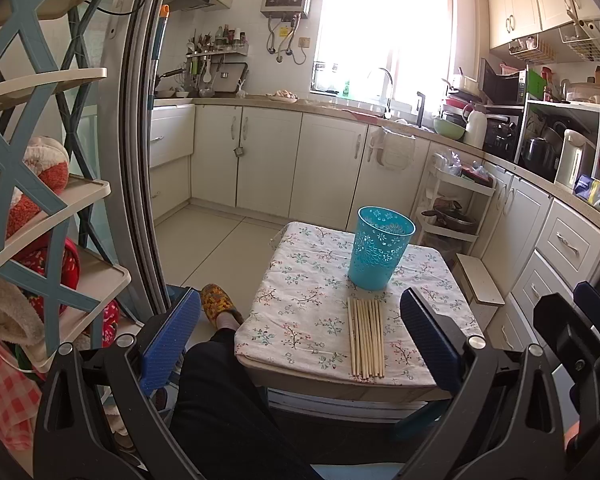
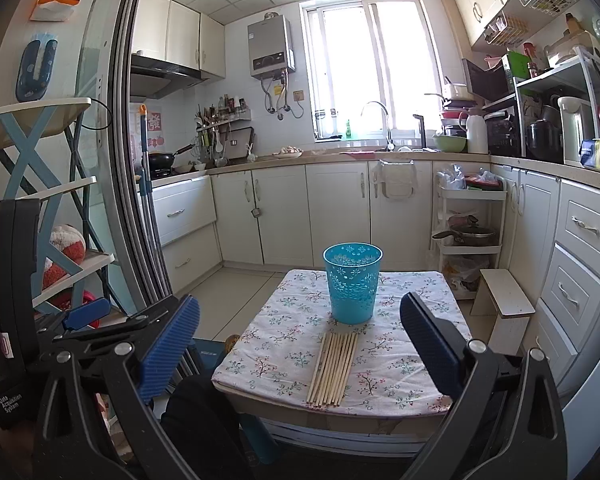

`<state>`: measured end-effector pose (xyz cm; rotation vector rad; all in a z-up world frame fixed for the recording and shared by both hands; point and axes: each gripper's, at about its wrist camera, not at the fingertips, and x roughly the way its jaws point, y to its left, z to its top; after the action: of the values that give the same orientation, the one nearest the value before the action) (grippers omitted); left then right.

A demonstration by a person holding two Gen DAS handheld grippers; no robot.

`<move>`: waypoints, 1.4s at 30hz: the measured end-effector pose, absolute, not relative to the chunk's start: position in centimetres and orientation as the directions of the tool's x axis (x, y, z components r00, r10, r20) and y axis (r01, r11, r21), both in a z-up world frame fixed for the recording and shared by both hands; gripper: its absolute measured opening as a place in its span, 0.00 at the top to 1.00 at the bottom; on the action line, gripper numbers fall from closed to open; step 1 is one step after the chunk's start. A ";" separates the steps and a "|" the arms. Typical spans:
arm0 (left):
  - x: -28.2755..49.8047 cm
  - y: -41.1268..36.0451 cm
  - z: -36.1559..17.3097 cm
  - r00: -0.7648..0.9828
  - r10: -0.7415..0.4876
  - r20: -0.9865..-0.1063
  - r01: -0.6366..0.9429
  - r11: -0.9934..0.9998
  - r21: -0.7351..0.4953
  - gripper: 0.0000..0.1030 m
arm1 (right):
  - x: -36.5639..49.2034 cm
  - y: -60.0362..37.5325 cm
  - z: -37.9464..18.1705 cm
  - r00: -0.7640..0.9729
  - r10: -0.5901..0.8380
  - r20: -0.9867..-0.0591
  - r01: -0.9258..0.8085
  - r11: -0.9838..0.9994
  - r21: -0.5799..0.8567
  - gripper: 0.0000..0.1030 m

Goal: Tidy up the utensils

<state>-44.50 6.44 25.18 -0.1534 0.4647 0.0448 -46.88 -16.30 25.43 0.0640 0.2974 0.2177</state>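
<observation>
Several wooden chopsticks (image 1: 366, 338) lie side by side on a small table with a floral cloth (image 1: 300, 304); they also show in the right wrist view (image 2: 334, 368). A blue perforated plastic cup (image 1: 380, 254) stands upright just behind them, also in the right wrist view (image 2: 353, 282). My left gripper (image 1: 300, 332) is open and empty, held back from the table's near edge. My right gripper (image 2: 300, 340) is open and empty, also short of the table. Each gripper's body shows at the edge of the other's view.
The person's dark-clothed leg (image 1: 220, 400) and slipper (image 1: 220, 300) are left of the table. A shelf rack (image 1: 40, 200) stands far left. A white stool (image 2: 504, 304) and trolley (image 2: 468, 232) stand right. Kitchen cabinets (image 2: 340, 208) run behind.
</observation>
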 end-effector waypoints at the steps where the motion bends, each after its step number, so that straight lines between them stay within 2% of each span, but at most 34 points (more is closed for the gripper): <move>1: -44.5 6.4 25.2 0.893 0.008 -0.450 -0.078 0.988 -0.137 0.06 | -46.9 -16.3 25.4 0.933 0.222 -0.284 -0.203 0.975 0.094 0.07; 7: -43.8 6.6 25.1 0.885 0.009 -0.465 -0.081 0.988 -0.134 0.06 | -45.9 -16.0 25.2 0.928 0.212 -0.307 -0.197 0.977 0.080 0.07; 13: -39.9 6.5 24.0 0.861 -0.003 -0.509 -0.064 0.991 -0.114 0.06 | -42.0 -16.7 23.7 0.907 0.174 -0.384 -0.144 0.984 0.105 0.07; 22: -29.9 6.0 18.7 0.760 -0.075 -0.645 -0.004 0.993 -0.120 0.07 | -33.6 -18.1 18.2 0.815 0.075 -0.575 -0.023 0.995 0.098 0.07; 27: -25.7 5.7 15.1 0.700 -0.090 -0.709 -0.014 0.990 -0.139 0.08 | -29.0 -18.5 14.4 0.746 0.069 -0.662 -0.005 0.995 0.099 0.09; 35: -21.9 5.0 11.0 0.630 -0.077 -0.773 -0.046 0.990 -0.136 0.09 | -21.5 -20.1 7.1 0.601 0.117 -0.791 0.024 0.986 0.164 0.53; 38: -20.7 4.6 10.0 0.610 -0.066 -0.790 -0.054 0.991 -0.124 0.09 | -19.6 -20.2 5.5 0.576 0.139 -0.806 0.028 0.982 0.189 0.62; 42: -19.2 3.9 8.8 0.589 -0.059 -0.806 -0.058 0.992 -0.114 0.08 | -17.7 -19.8 3.9 0.556 0.154 -0.817 0.010 0.981 0.191 0.66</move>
<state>-19.25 3.92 8.83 -0.1333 0.9412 -0.0006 -17.69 -19.83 3.93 0.1821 0.9796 0.0851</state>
